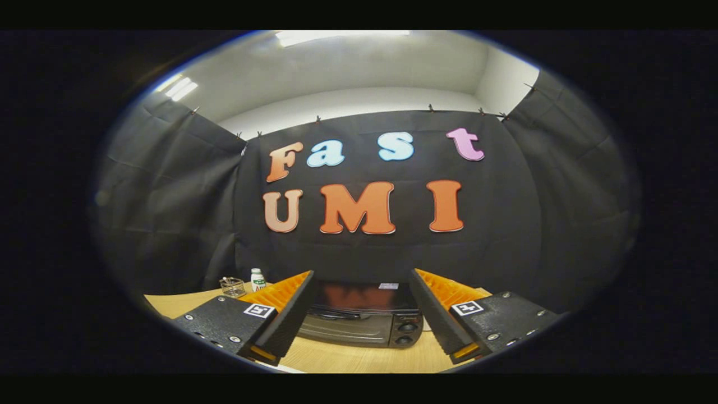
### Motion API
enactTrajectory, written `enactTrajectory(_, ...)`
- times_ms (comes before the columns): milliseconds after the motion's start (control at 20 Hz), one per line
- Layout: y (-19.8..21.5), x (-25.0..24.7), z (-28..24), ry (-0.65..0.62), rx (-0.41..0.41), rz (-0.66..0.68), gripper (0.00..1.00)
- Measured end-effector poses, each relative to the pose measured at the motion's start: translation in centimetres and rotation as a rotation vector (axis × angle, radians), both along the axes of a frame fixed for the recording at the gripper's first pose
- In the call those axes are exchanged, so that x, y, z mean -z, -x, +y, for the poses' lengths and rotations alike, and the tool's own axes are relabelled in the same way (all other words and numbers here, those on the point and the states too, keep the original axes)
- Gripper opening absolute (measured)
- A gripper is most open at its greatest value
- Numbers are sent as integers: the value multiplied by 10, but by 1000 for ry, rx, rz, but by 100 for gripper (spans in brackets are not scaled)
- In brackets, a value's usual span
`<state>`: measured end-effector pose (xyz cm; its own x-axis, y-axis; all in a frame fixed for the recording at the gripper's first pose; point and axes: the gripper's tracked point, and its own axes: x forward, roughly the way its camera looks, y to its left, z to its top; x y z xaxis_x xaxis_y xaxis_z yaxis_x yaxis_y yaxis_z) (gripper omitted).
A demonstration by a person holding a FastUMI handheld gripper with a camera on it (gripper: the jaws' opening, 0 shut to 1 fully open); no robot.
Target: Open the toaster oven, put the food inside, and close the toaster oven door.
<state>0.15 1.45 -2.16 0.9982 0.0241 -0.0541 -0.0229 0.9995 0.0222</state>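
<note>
A black toaster oven (pixel 359 322) stands on the wooden table (pixel 359 359), straight ahead of my fingers and seen in the gap between them. Its glass door is shut, with the handle along the top of the door and two round knobs (pixel 405 333) on its right side. My gripper (pixel 362 280) is held above the table a short way back from the oven, its fingers spread wide with nothing between them. The food is hidden from me here.
Beyond the left finger, at the far left of the table, stand a small white bottle with a green label (pixel 257 279) and a small clear container (pixel 232 287). The booth's black cloth wall (pixel 168 213) rises close behind the oven.
</note>
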Motion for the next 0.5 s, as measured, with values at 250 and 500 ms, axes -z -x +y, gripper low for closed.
enactTrajectory(250,-21,26,20,-13,-25,50,99)
enactTrajectory(500,-52,71,51,-26,-68,154,99)
